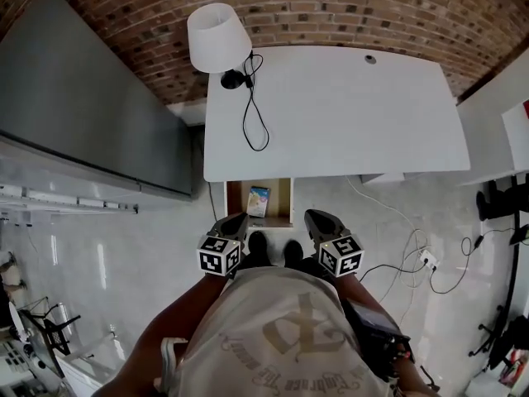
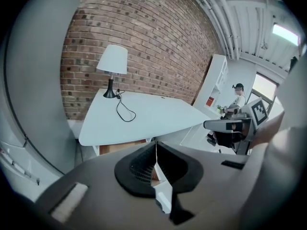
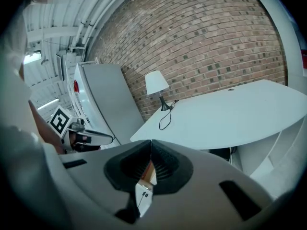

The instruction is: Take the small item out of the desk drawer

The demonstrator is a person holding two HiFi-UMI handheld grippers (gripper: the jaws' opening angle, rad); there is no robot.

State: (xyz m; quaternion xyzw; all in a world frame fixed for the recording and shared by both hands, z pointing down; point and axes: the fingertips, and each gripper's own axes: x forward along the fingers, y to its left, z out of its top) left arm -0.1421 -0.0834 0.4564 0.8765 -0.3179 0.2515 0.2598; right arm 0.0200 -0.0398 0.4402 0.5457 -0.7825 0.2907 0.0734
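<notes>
- While the left gripper (image 1: 235,221) and the right gripper (image 1: 316,217) hover just short of the open drawer (image 1: 285,195), both pairs of jaws are pressed together with nothing between them.
- Inside the drawer, the small item (image 1: 259,200) lies flat on the wooden bottom. It looks like a pale blue-and-white packet, just ahead of the left gripper's tips.
- Risk: a gripper that reaches in without first parting its jaws would probably only nudge the packet, perhaps sliding it back under the desk (image 1: 347,114).
- Risk: the item looks thin and lies flat, so the pads may skid over it or scrape the drawer bottom instead of pinching an edge.
- Risk: the opening seems narrow, and a jaw knocking the drawer's front or side wall could push it partly shut.
- Risk: with both grippers near each other, they could collide if they go in together.
- On the white desktop there is only a lamp (image 1: 216,36) and its looping black cable (image 1: 253,114), both well apart from the drawer.
- Behind the desk is a brick wall (image 1: 331,11), and a grey panel (image 1: 83,114) stands to the left.
- Loose cords and a plug strip (image 1: 427,260) lie at the right on the glossy pale floor (image 1: 149,238).
</notes>
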